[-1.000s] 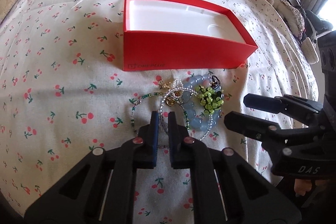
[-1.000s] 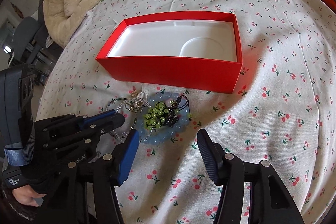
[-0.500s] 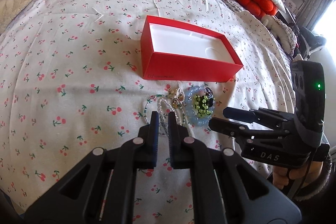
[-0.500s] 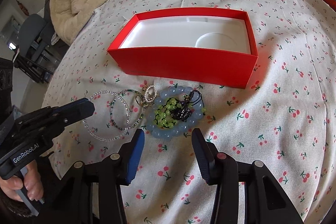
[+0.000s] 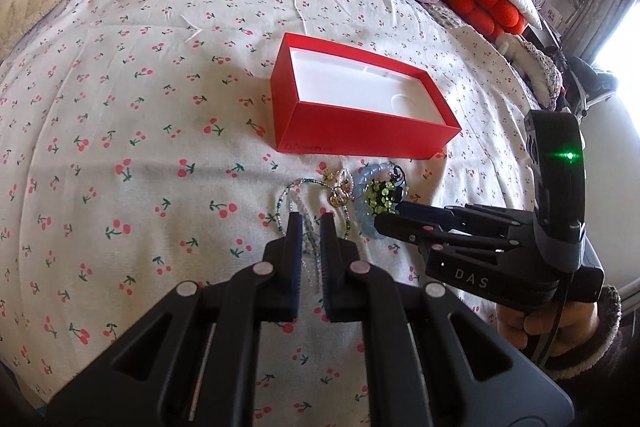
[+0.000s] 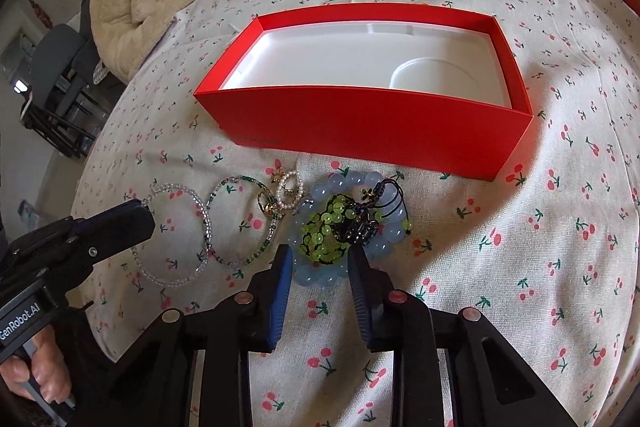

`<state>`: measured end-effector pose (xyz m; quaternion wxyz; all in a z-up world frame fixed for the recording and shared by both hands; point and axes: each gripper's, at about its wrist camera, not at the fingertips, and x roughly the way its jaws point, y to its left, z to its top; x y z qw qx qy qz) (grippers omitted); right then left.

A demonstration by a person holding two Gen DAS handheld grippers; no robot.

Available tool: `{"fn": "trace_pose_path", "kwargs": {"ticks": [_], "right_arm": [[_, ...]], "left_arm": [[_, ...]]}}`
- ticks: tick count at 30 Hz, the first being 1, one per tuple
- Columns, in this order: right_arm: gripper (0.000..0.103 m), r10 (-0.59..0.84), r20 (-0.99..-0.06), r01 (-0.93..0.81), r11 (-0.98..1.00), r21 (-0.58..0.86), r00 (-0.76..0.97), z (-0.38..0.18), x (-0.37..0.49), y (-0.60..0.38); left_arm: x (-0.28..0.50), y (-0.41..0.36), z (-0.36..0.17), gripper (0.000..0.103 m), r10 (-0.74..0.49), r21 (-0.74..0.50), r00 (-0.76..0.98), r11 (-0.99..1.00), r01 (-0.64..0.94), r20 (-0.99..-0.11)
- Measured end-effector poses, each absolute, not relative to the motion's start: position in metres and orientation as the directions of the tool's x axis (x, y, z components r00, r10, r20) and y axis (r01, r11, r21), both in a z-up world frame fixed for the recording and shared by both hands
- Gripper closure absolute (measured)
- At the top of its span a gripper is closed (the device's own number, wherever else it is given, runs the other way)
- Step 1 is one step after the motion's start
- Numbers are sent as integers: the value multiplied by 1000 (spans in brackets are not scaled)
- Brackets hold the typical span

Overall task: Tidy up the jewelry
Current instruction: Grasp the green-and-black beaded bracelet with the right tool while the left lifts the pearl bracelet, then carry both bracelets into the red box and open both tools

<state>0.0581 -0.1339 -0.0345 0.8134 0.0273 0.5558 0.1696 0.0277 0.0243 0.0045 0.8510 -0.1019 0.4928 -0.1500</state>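
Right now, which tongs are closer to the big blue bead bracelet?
Right. The right tongs straddle the blue bead bracelet's near edge. The left tongs sit off to its left, at the clear bead bracelet.

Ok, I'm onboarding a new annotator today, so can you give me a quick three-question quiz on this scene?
1. True or false: the red box already holds jewelry.
2. The green bead bracelet lies: A) inside the box; B) on the blue bead bracelet; C) draped over the box wall.
3. Which bracelet is at the tip of the left hand-held gripper?

Key: 1 false; 2 B; 3 the clear bead bracelet.
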Motion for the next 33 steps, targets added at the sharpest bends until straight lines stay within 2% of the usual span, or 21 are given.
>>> {"fn": "trace_pose_path", "kwargs": {"ticks": [3, 5, 19, 33], "right_arm": [[90, 283, -898, -255, 946, 202, 337, -35, 58, -132], [92, 272, -899, -257, 948, 189, 343, -35, 57, -133], [94, 361, -816, -242, 930, 277, 451, 23, 43, -163], [94, 346, -769, -235, 937, 258, 537, 83, 52, -172]], "left_arm": [[27, 23, 4, 93, -345, -309, 470, 939, 153, -812], [28, 22, 3, 93, -333, -299, 472, 943, 149, -816], [29, 15, 23, 93, -346, -298, 495, 938, 177, -797], [58, -7, 71, 93, -406, -330, 512, 914, 237, -757]]}}
